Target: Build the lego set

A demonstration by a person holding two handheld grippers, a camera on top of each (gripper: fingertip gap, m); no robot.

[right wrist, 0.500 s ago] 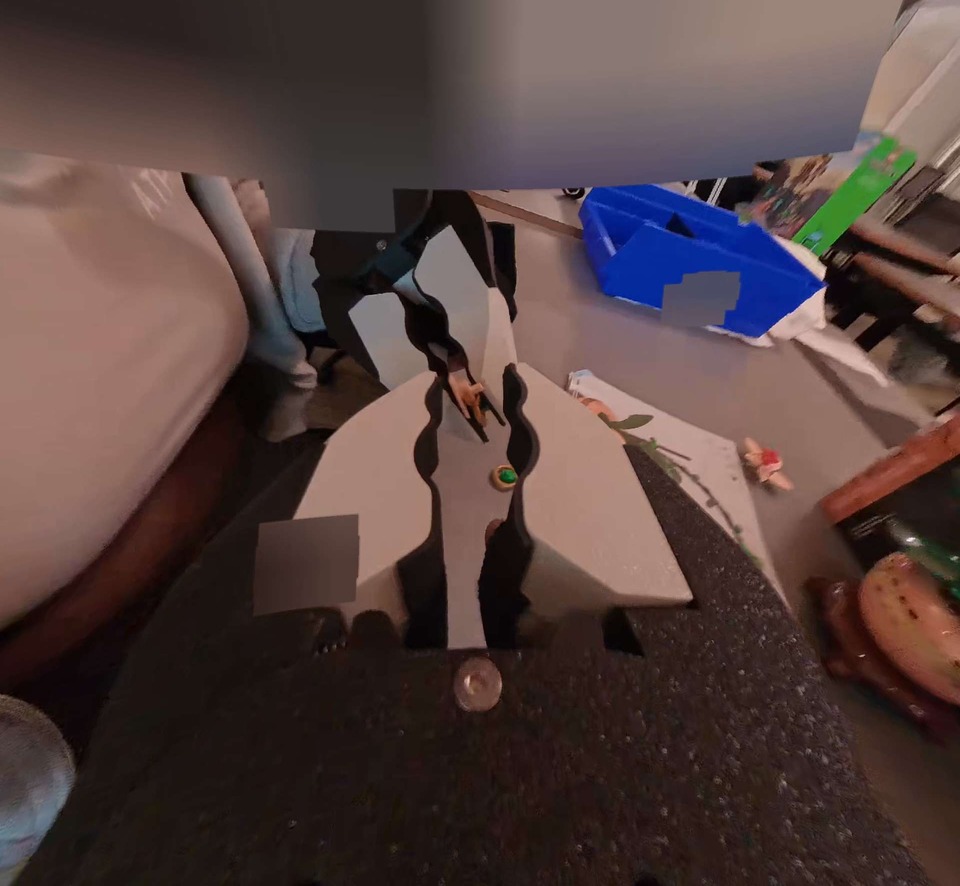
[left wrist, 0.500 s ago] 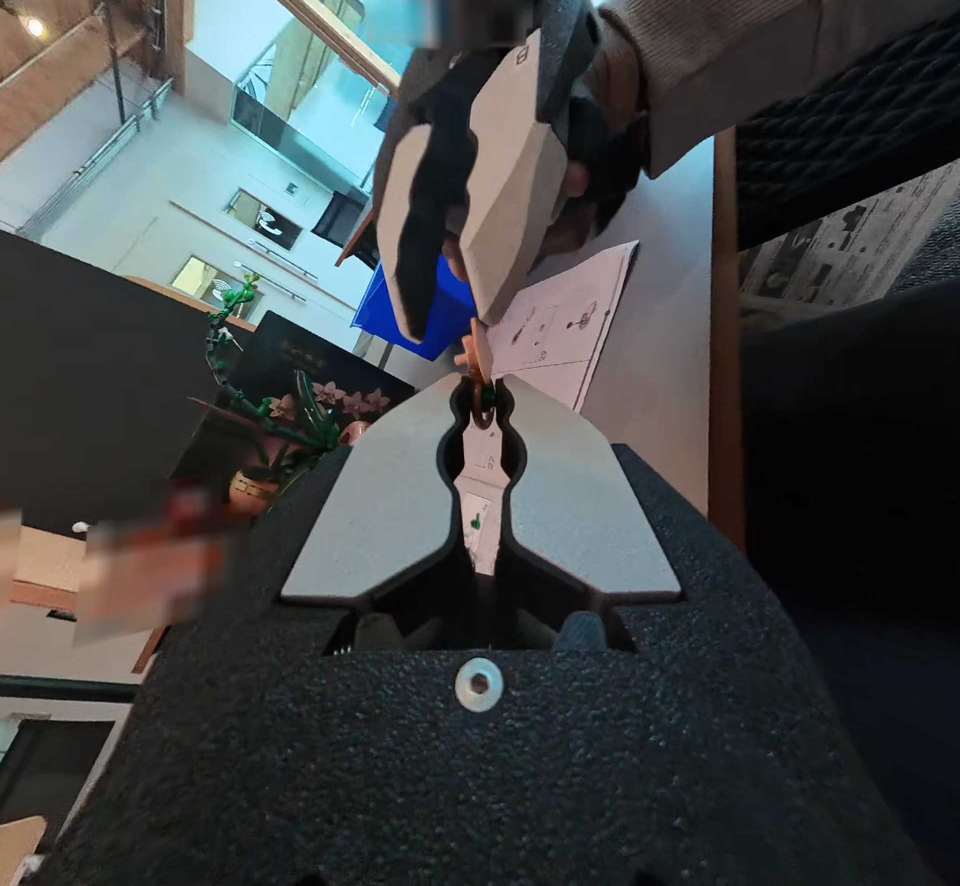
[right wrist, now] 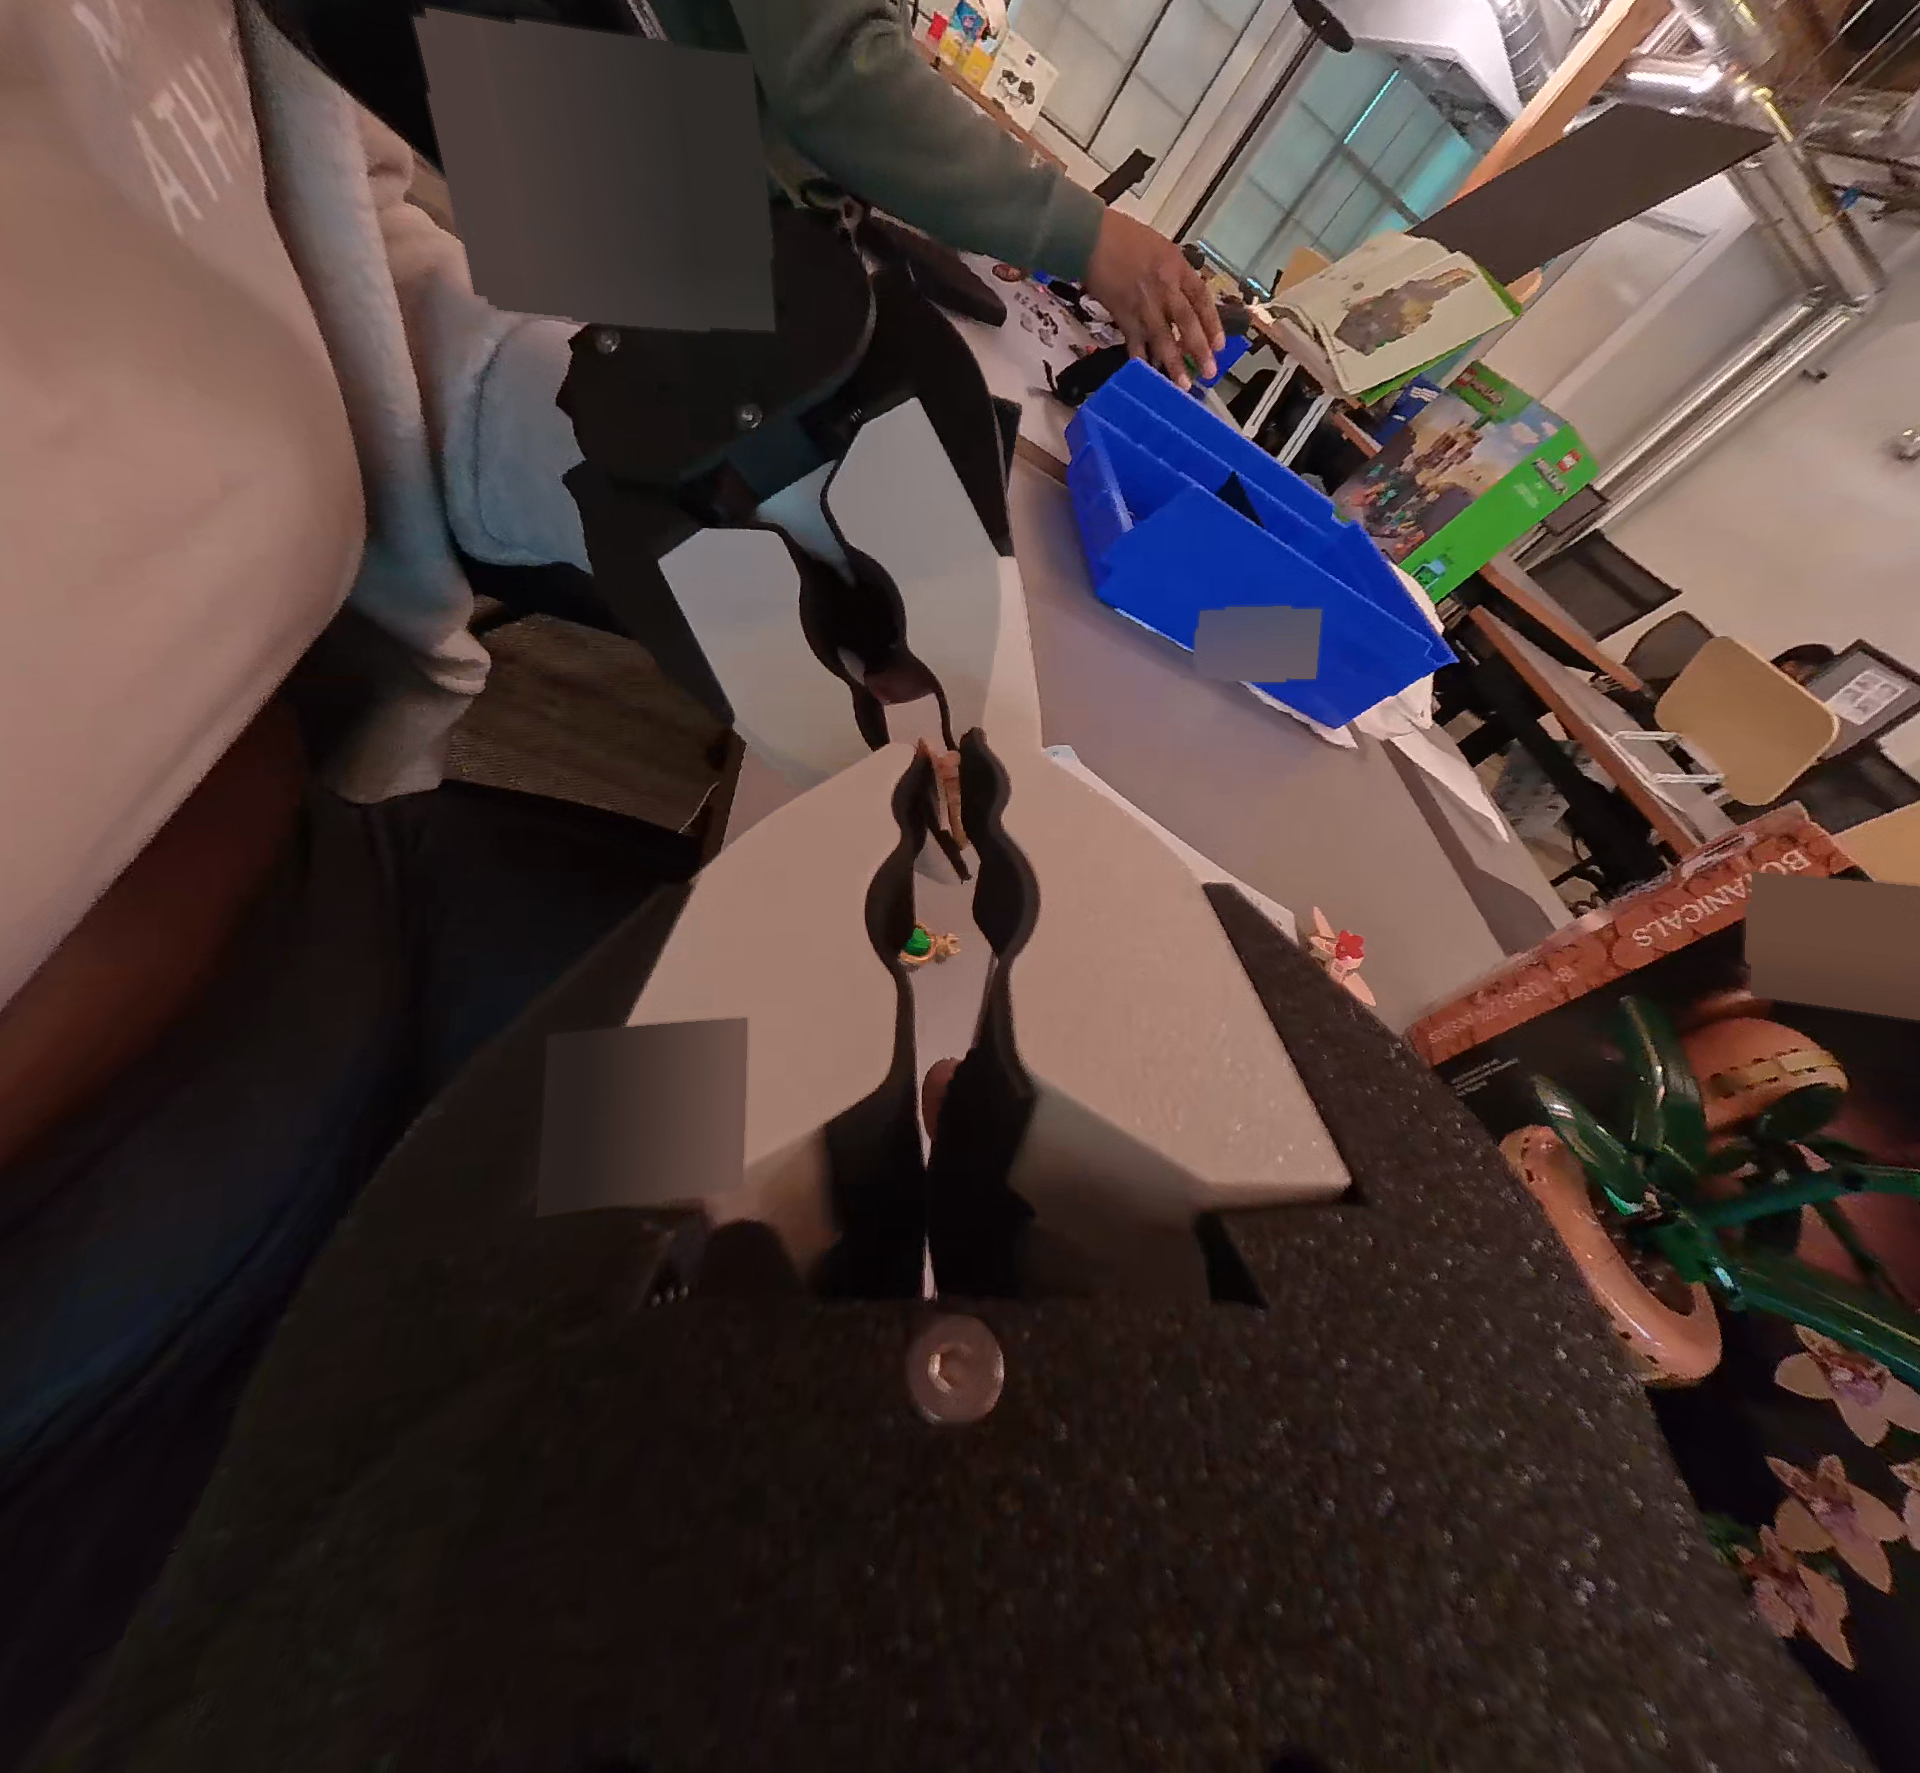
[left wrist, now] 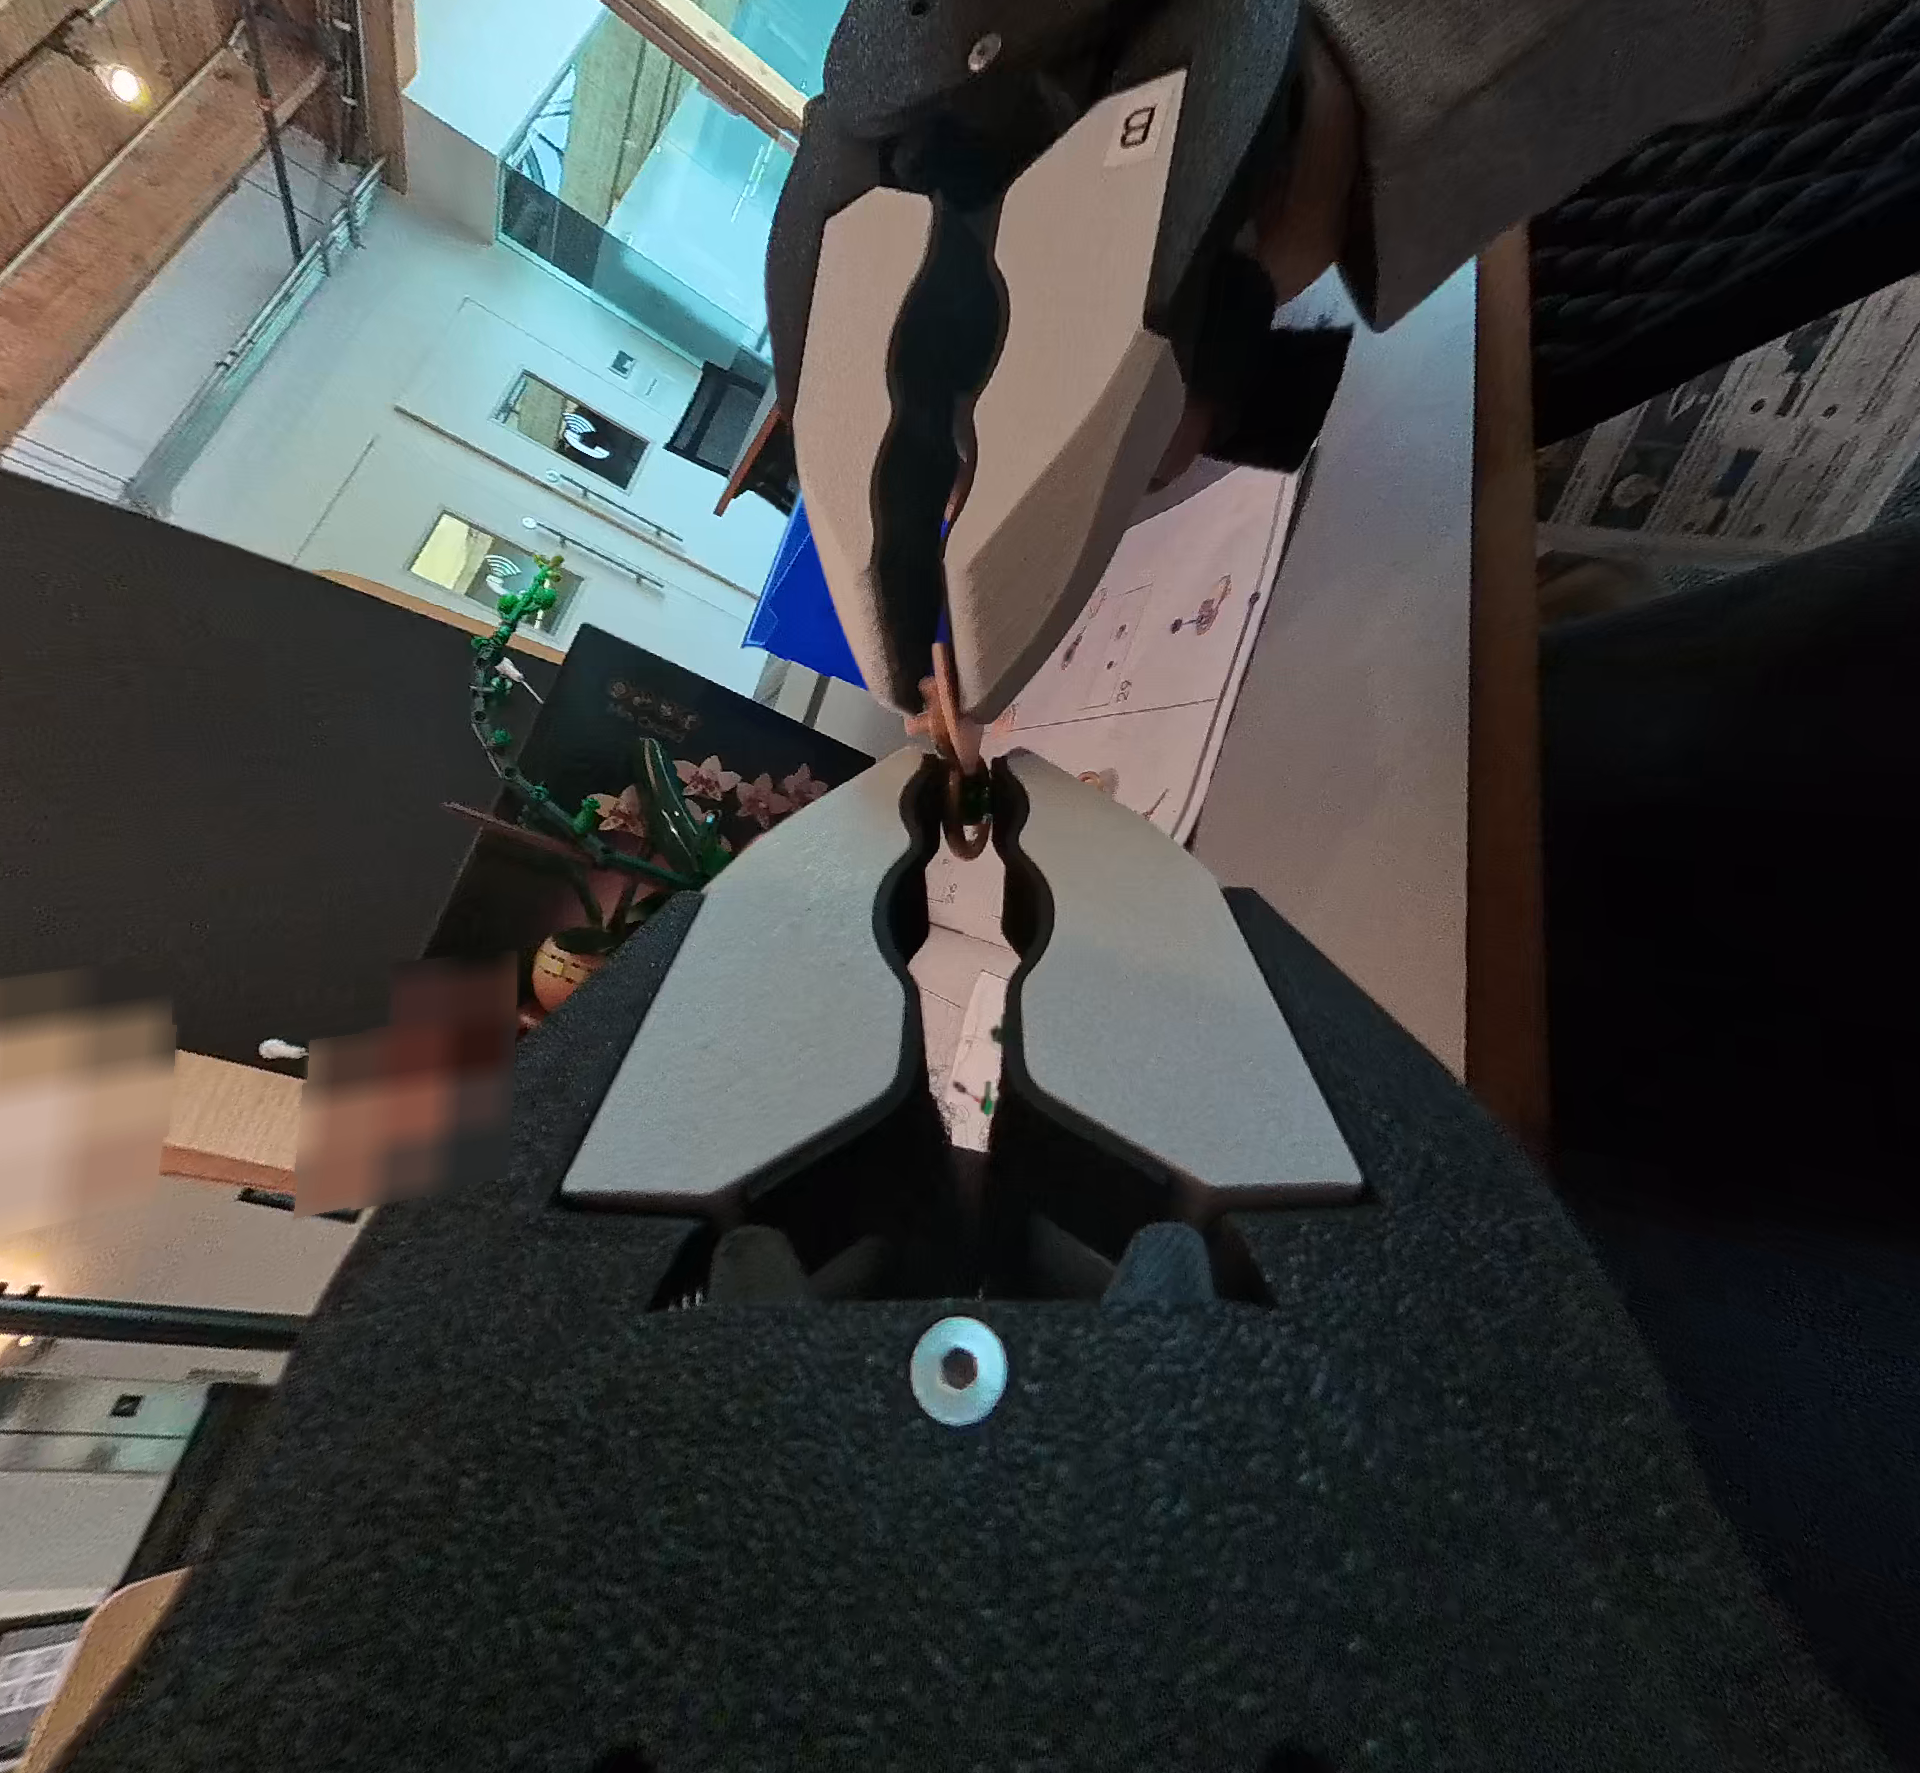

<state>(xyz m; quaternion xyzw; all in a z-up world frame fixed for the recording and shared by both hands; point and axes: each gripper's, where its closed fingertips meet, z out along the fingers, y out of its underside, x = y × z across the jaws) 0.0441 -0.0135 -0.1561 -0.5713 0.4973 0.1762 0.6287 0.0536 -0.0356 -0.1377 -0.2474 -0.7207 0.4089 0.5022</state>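
white sticker on right tongs' grey finger (left wrist: 1135, 129): one printed character | brown-edged cardboard box (right wrist: 1621, 944): printed lettering, numbers | pale sweatshirt (right wrist: 156, 165): white lettering | white instruction sheet (left wrist: 1153, 653): step numbers

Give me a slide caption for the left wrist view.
Left gripper and right gripper press two small lego pieces together above the instruction booklet.
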